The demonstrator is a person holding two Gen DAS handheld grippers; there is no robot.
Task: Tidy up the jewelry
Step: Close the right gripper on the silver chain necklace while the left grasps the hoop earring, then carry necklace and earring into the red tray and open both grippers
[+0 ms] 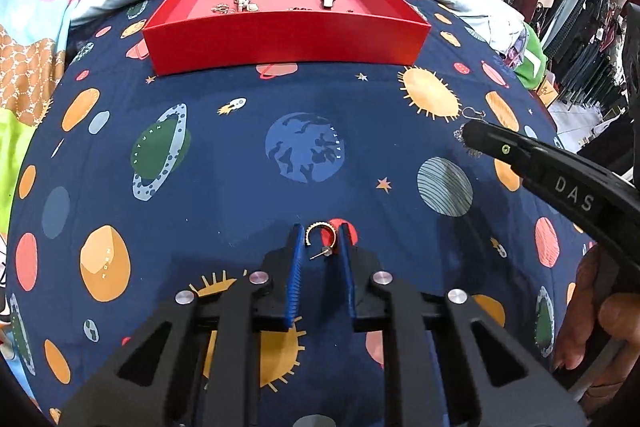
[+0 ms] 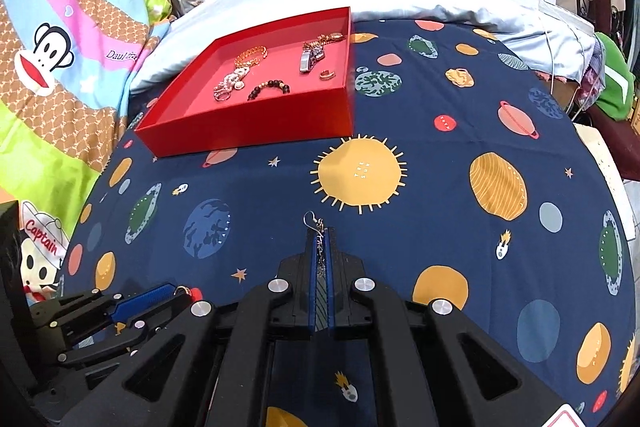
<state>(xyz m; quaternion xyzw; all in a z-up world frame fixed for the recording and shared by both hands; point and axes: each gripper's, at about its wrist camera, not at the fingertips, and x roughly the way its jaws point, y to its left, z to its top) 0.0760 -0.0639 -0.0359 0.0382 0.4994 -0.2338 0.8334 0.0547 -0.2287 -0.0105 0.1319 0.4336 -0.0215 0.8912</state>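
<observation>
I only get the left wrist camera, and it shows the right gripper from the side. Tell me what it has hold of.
Observer: The right gripper is shut on a silver drop earring; the hook sticks out past the fingertips.
Operator: Now tell me what the red tray's near wall hides from me.
Observer: A dark bead bracelet lies on the floor of the red tray, close behind that wall.
Operator: Check for a match to the gold hoop at my fingers.
Observer: A small gold hoop earring lies by the tray's right wall.
</observation>
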